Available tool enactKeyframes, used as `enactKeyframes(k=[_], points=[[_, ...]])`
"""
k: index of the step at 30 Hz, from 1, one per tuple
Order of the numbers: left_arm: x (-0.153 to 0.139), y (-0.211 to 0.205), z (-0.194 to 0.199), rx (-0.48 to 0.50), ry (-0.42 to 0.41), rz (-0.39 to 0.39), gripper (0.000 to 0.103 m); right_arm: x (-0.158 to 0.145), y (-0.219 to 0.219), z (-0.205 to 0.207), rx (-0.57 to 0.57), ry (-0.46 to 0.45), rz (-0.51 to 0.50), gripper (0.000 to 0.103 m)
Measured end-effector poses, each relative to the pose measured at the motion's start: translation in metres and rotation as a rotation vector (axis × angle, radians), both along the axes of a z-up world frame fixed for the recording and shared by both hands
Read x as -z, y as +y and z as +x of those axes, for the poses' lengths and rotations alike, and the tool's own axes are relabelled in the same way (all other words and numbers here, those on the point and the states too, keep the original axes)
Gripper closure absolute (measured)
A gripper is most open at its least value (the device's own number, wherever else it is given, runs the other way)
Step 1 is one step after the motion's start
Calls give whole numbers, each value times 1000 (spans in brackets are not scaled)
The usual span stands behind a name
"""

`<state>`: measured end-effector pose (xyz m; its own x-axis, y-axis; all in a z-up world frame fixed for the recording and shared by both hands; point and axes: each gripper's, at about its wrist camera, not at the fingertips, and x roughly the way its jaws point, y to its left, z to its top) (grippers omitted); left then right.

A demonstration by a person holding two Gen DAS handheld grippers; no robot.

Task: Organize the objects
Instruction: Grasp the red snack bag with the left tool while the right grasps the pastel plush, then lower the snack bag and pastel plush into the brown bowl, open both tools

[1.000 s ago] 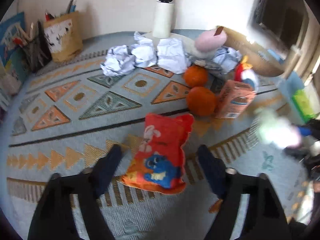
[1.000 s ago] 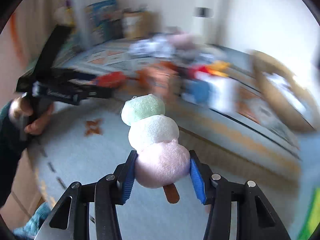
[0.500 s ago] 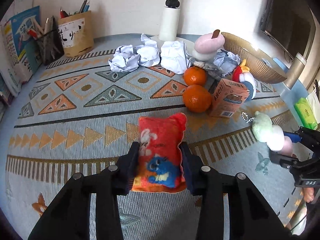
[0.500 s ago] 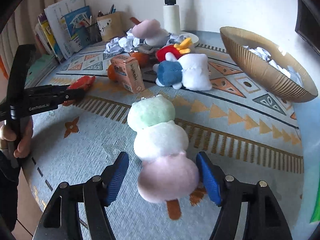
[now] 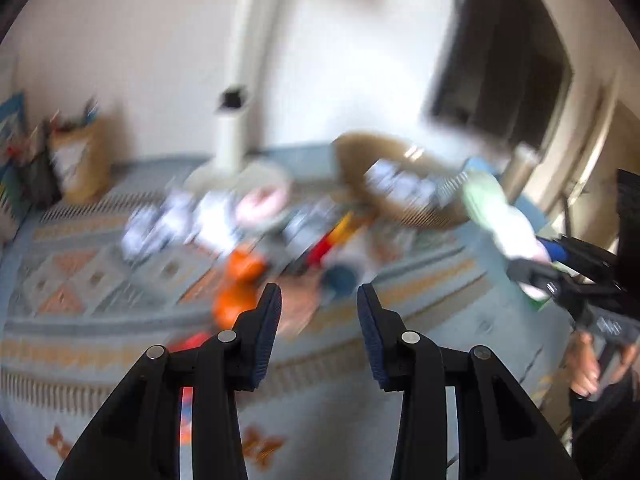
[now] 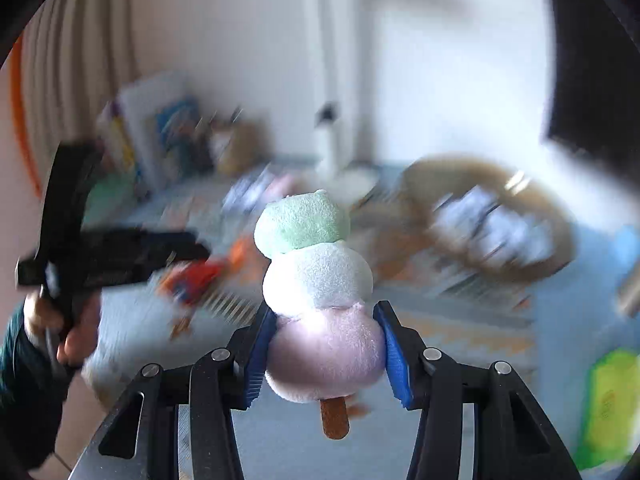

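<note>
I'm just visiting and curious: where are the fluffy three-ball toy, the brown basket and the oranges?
three-ball plush toy (image 6: 320, 344), right wrist view, on its pink bottom ball.
brown basket (image 6: 560, 236), right wrist view, on its blurred right rim.
oranges (image 5: 234, 304), left wrist view, on the nearer one.

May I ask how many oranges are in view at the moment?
2: one orange just beyond the left claw, to its left; the other orange right behind it. Blur and clutter may hide more.

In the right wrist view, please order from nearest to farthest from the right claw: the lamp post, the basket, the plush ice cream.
1. Plush ice cream: between the right claw's pads.
2. Basket: right, mid-table.
3. Lamp post: centre, by the back wall.
</note>
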<state>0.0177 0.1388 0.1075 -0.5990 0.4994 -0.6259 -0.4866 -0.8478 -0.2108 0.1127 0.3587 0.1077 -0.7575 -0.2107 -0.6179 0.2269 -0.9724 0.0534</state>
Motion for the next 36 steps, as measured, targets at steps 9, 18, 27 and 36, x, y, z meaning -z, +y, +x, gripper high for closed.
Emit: enactKeyframes(k=[9,18,27,36], points=[[-11,-40,10,-174,35,-45,1,-22,77,-6,122,33,-143,54],[83,-51,-16,-350,-205,-275,34,36,72,-23,52,-115,-246,54],[28,-18,3,-304,-78,-193,77,15,97,1,97,-37,-293,54],[-56,113,-47,-66,103,36,77,-31,147,-46,388,14,-322,53]])
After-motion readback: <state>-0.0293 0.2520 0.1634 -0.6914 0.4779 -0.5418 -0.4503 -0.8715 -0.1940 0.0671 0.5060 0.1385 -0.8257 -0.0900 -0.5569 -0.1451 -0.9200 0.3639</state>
